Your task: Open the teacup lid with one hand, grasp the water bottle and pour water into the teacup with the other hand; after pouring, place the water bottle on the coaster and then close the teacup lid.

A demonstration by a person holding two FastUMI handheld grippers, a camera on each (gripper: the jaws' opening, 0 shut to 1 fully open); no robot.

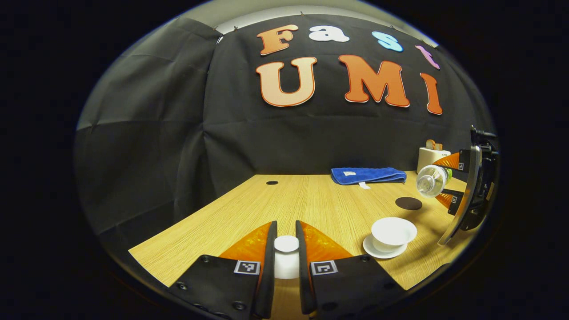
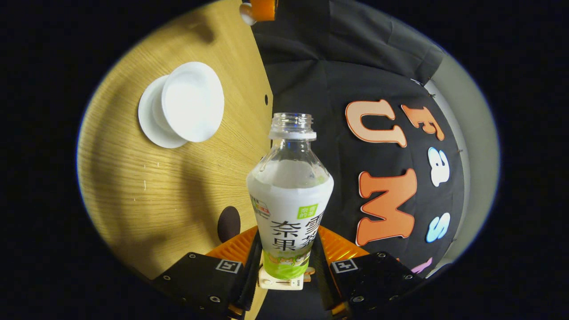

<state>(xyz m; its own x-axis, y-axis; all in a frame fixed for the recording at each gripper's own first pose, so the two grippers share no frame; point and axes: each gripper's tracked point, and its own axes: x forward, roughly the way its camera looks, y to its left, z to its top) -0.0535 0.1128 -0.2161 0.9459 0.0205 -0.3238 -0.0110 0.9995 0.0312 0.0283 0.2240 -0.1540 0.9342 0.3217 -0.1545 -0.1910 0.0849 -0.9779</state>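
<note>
My left gripper (image 1: 286,249) fingers clamp the lid (image 1: 286,244) at six o'clock, keeping the teacup (image 1: 393,233) at four o'clock open, while my right gripper (image 2: 284,262) fingers clamp the tilted water bottle (image 2: 289,200) at three o'clock, beyond the coaster (image 1: 408,203), ready to pour.

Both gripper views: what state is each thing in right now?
Lid: off the cup, held in left gripper.
Teacup: open, on its saucer.
Bottle: uncapped, tilted, held in right gripper.
Coaster: bare.
Towel: folded.
</note>
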